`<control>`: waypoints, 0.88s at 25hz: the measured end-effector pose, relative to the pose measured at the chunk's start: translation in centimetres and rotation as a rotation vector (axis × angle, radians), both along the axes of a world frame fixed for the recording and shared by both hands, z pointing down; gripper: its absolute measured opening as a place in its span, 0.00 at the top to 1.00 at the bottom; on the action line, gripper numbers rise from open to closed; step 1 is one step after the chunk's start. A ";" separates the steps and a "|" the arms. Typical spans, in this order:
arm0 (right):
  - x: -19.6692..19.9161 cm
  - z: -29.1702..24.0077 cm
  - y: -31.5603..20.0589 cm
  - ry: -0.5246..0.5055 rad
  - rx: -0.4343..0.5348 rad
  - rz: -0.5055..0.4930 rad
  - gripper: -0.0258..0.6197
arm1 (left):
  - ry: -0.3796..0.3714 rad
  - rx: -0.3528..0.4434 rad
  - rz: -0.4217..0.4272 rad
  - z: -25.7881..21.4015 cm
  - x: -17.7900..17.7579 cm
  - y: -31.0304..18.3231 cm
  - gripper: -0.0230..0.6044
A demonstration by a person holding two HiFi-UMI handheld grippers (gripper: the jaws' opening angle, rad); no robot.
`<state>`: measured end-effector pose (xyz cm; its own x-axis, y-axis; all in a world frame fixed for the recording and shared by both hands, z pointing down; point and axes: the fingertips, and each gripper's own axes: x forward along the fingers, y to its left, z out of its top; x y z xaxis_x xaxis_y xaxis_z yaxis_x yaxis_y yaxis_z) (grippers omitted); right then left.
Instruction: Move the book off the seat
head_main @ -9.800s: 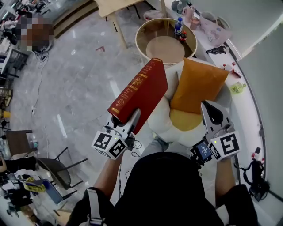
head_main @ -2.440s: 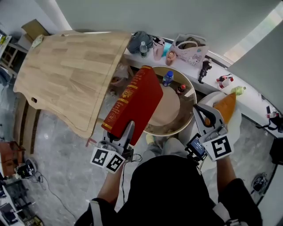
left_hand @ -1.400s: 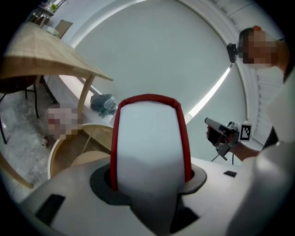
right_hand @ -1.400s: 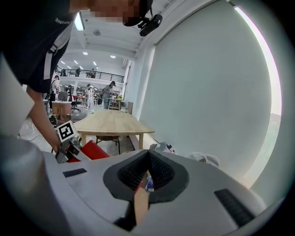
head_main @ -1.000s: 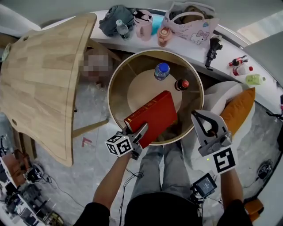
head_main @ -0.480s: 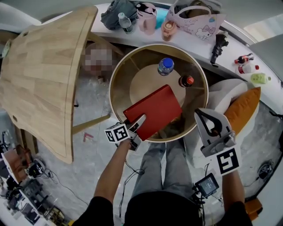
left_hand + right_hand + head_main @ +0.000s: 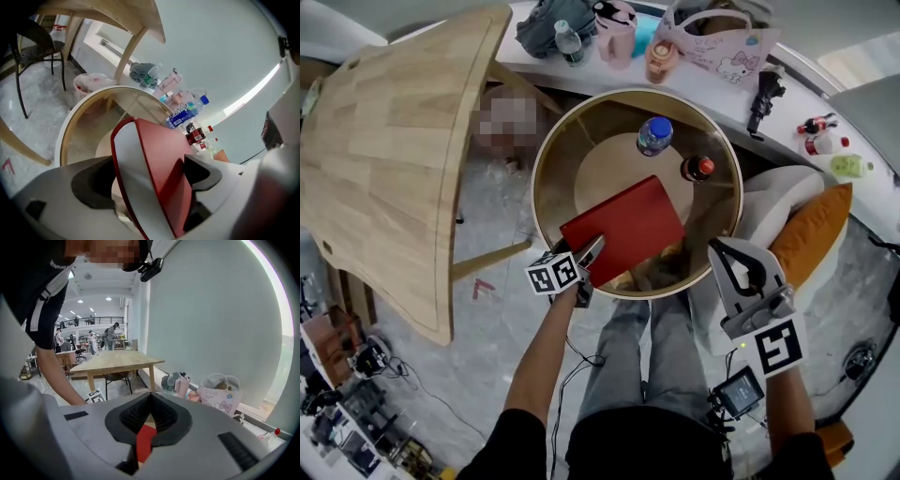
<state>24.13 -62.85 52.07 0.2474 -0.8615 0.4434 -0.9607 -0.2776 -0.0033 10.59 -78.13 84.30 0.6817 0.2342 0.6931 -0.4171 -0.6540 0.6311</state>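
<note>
Red hardcover book point(image 7: 628, 225) is laid flat on the round wooden-rimmed table point(image 7: 537, 178), off the white seat point(image 7: 764, 192). The left gripper point(image 7: 592, 251), its jaws just opened, is loosed around the book's near edge so the book can be left there. The right gripper point(image 7: 727, 262) is kept closed and empty, as it is not needed.

near corner of red book point(image 7: 630, 223) hidden under left gripper point(image 7: 592, 251), wooden table point(image 7: 394, 141) cut off at left edge

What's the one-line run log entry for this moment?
left gripper: jaws just been opening around red book | red book: lying on round table, off seat | right gripper: shut, empty
</note>
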 end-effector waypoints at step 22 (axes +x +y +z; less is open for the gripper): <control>-1.3 -10.6 0.9 0.145 0.073 0.072 0.94 | 0.427 0.628 0.267 -26.4 0.9 -1.5 0.83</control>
